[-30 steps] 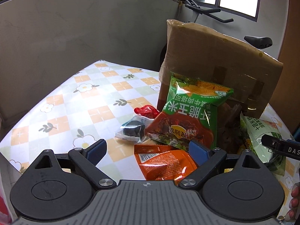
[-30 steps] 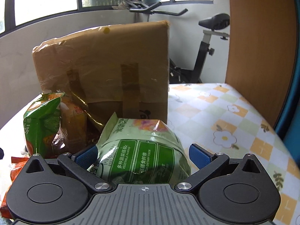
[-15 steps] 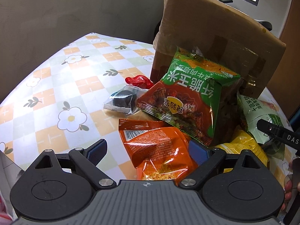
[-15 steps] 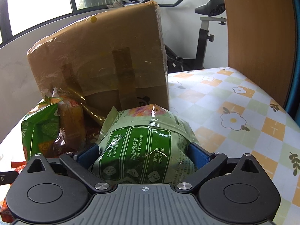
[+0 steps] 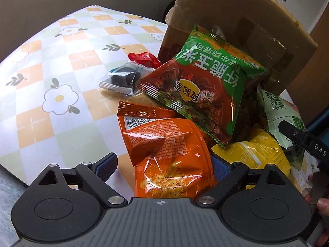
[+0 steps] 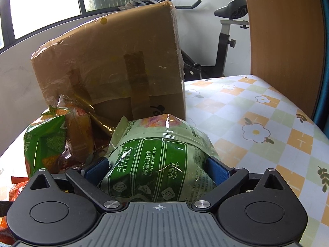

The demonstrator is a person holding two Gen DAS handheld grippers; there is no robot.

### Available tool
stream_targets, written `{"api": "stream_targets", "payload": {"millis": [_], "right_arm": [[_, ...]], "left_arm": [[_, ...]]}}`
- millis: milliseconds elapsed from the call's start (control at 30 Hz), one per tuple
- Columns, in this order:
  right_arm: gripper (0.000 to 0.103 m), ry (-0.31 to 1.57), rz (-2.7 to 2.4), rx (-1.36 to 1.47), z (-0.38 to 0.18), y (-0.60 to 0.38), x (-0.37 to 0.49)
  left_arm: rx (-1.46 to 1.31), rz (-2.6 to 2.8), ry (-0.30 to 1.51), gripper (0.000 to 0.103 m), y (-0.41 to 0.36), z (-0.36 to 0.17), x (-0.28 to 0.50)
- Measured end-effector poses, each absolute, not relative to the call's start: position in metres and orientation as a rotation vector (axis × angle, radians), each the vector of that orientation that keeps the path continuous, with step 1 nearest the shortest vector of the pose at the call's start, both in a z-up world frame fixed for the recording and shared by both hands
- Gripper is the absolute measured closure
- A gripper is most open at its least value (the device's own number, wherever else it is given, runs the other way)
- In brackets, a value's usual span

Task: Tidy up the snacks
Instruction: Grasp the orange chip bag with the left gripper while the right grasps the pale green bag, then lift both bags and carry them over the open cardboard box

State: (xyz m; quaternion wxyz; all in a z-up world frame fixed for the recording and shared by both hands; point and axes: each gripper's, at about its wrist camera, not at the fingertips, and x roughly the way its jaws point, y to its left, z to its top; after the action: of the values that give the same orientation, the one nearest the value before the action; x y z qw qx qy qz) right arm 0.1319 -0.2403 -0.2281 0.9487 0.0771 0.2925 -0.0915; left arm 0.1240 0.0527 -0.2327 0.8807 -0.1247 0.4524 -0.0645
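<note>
right gripper (image 6: pixel 157 167) clamped on pale green foil snack bag (image 6: pixel 158 162); left gripper (image 5: pixel 164 164) wide around orange crinkly chip bag (image 5: pixel 164 150), pads apart from it.

The orange snack bag (image 5: pixel 164 156) hides the inner face of the left gripper's (image 5: pixel 164 164) right finger, so contact there is unreadable. The yellow packet (image 5: pixel 257 154) lies half buried under the green-and-red chip bag (image 5: pixel 205 88). The cardboard box (image 5: pixel 236 30) is cut off by the top edge.
</note>
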Motion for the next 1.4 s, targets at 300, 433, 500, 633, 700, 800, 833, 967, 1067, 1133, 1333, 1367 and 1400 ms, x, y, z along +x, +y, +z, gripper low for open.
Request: {"api": "stream_targets", "payload": {"millis": [300, 433, 500, 633, 700, 800, 833, 967, 1067, 1133, 1333, 1367, 1400], "right_arm": [[0.003, 0.599, -0.19, 0.16, -0.231, -0.242, 0.133], [0.005, 0.595, -0.184, 0.17, -0.23, -0.244, 0.132], [0.009, 0.591, -0.182, 0.166, -0.228, -0.244, 0.131], [0.012, 0.59, -0.177, 0.164, -0.225, -0.244, 0.13], [0.013, 0.59, -0.176, 0.163, -0.224, -0.244, 0.129], [0.017, 0.588, -0.185, 0.162, -0.223, -0.245, 0.128], [0.017, 0.586, -0.187, 0.163, -0.222, -0.245, 0.127], [0.019, 0.588, -0.205, 0.166, -0.221, -0.248, 0.125], [0.019, 0.588, -0.217, 0.17, -0.22, -0.251, 0.124], [0.019, 0.586, -0.226, 0.177, -0.219, -0.252, 0.122], [0.021, 0.585, -0.229, 0.191, -0.218, -0.255, 0.118], [0.021, 0.584, -0.23, 0.196, -0.217, -0.256, 0.118], [0.021, 0.581, -0.231, 0.2, -0.216, -0.257, 0.118]], "left_arm": [[-0.206, -0.154, 0.871, 0.043, 0.046, -0.226, 0.122], [-0.18, -0.084, 0.852, 0.043, 0.051, -0.218, 0.12], [-0.138, -0.03, 0.859, 0.043, 0.05, -0.213, 0.12], [-0.123, 0.02, 0.836, 0.043, 0.055, -0.204, 0.117], [-0.113, 0.043, 0.809, 0.043, 0.057, -0.199, 0.116], [-0.116, 0.066, 0.771, 0.043, 0.06, -0.193, 0.114], [-0.115, 0.074, 0.763, 0.043, 0.06, -0.192, 0.114], [-0.111, 0.12, 0.766, 0.043, 0.063, -0.193, 0.116], [-0.12, 0.155, 0.794, 0.043, 0.067, -0.198, 0.12], [-0.13, 0.171, 0.787, 0.043, 0.073, -0.197, 0.121], [-0.119, 0.172, 0.712, 0.043, 0.071, -0.186, 0.118], [-0.115, 0.171, 0.704, 0.043, 0.07, -0.184, 0.117], [-0.113, 0.169, 0.698, 0.043, 0.069, -0.183, 0.118]]}}
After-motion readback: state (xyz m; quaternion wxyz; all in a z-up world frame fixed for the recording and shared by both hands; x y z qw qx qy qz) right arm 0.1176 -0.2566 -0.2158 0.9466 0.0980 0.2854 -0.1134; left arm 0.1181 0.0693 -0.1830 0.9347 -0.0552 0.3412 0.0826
